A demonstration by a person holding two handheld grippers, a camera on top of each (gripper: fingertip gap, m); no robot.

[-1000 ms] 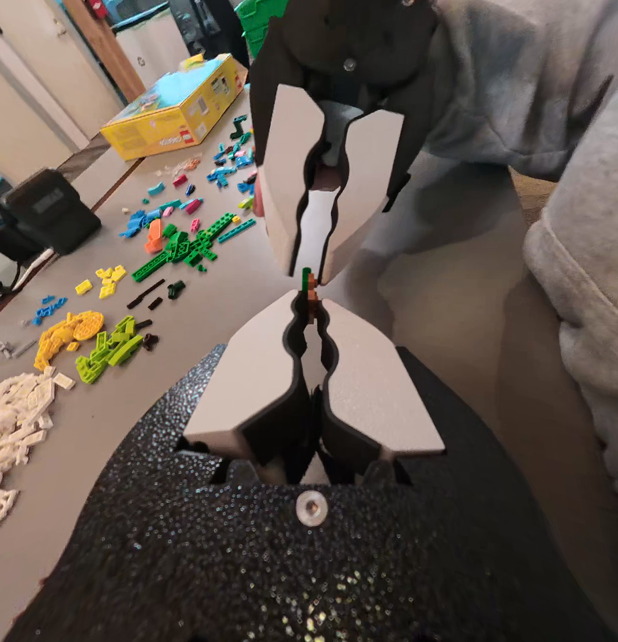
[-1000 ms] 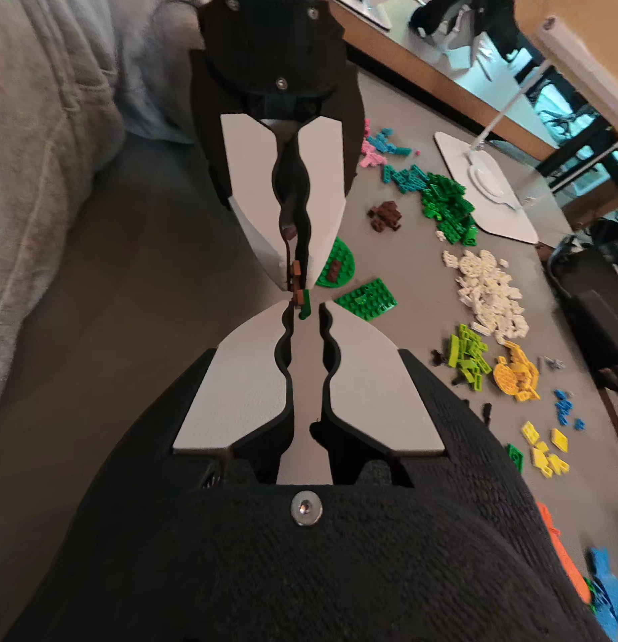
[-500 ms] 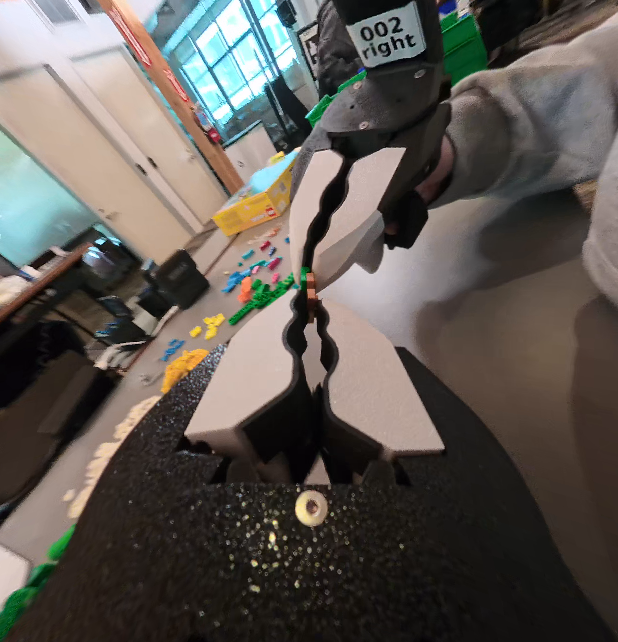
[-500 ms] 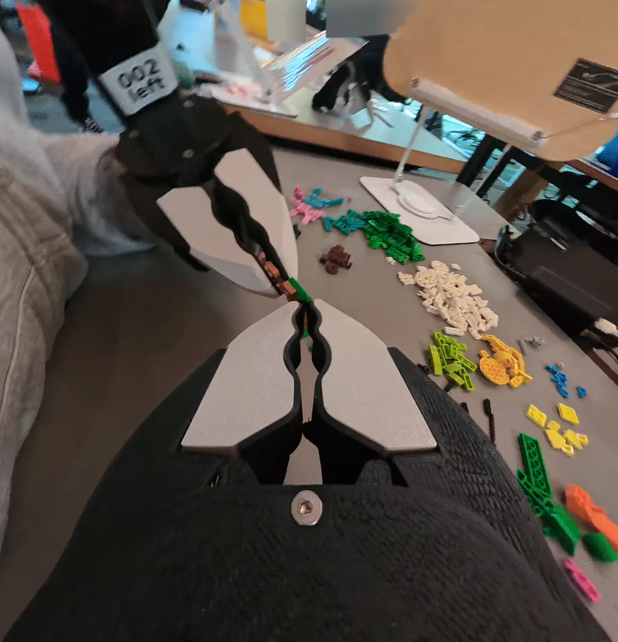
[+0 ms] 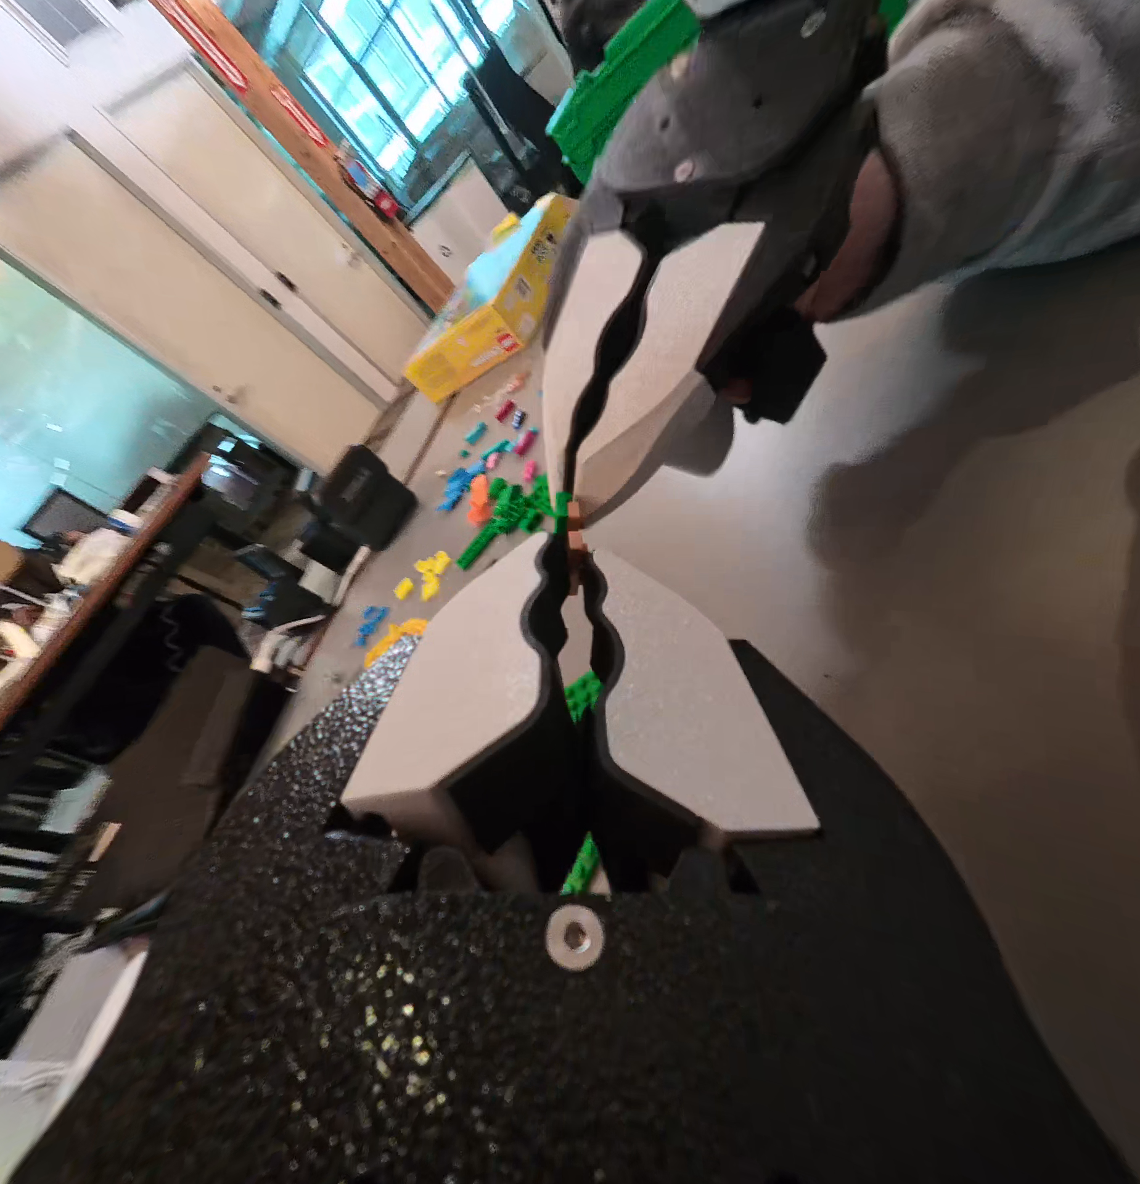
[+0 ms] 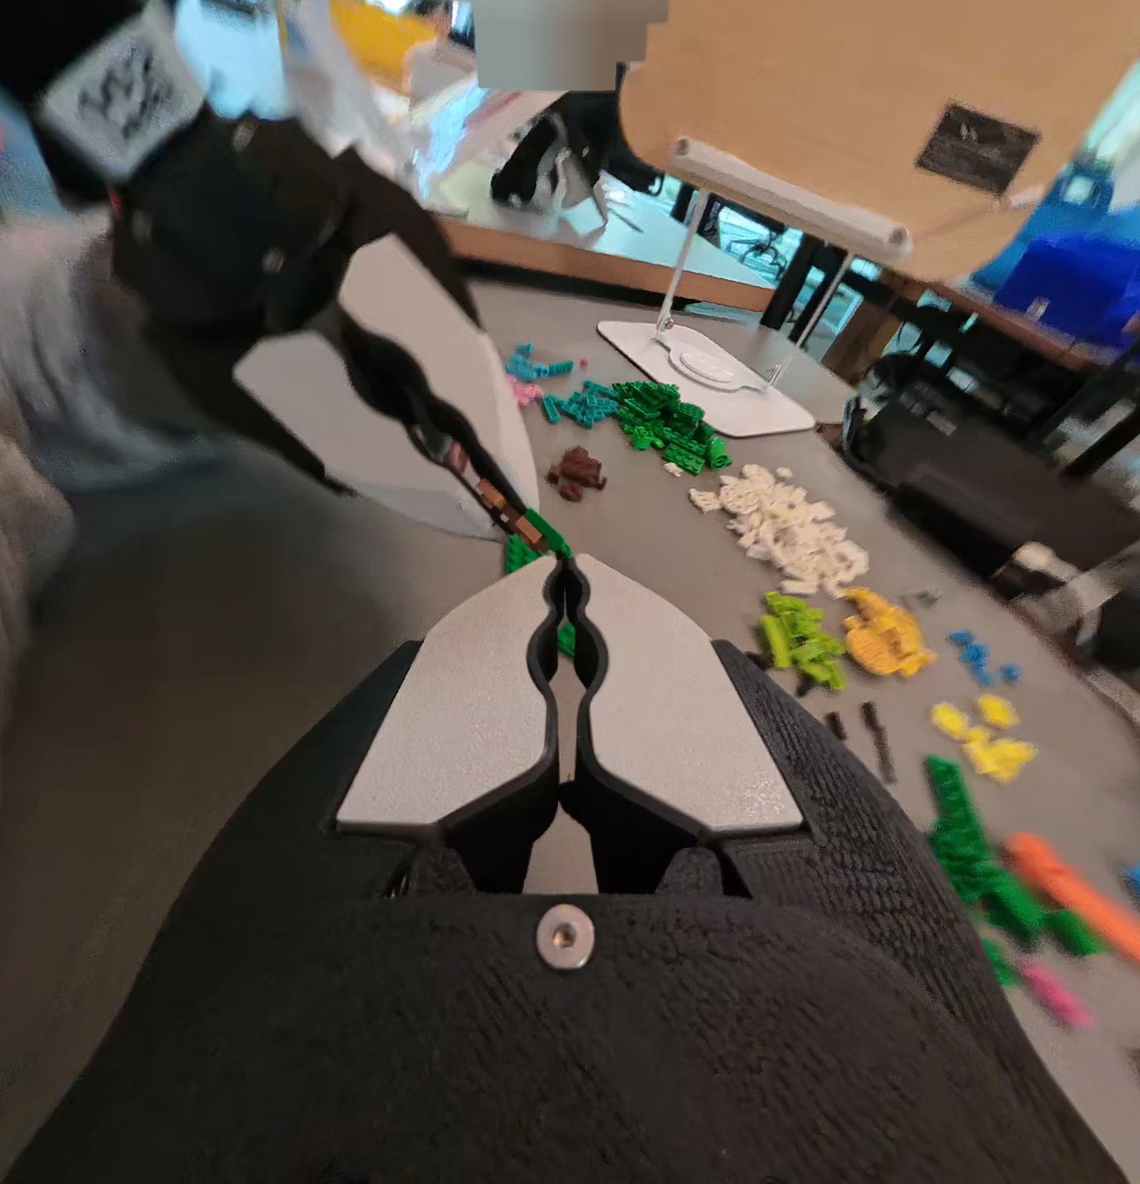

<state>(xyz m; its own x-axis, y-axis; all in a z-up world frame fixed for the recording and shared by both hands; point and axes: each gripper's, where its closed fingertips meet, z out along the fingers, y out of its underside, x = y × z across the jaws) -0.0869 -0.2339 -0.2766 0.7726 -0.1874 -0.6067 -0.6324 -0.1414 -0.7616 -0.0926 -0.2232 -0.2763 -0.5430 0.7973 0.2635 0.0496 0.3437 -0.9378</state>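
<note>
- I read the left gripper (image 5: 570, 564) as clamped on a small stack of brown plastic bricks with a thin green plastic piece (image 5: 575, 537) alongside, raised clear of the grey worktop (image 5: 778, 576), away from its edges.
- The right gripper (image 6: 564, 562) has its jaws closed on the green end (image 6: 550, 537) of the same stack.
- I judge it light, rigid, smooth and prone to separating at the stud joints; grip on flat side faces.
- A loose green brick pile (image 6: 673, 419) lies nearer the far edge.

Matt grey fingers (image 6: 464, 692) on rough, speckled black plastic; glossy plastic bricks (image 6: 791, 525); smooth matt worktop (image 6: 650, 557); soft grey cloth sleeve (image 5: 1003, 128).
</note>
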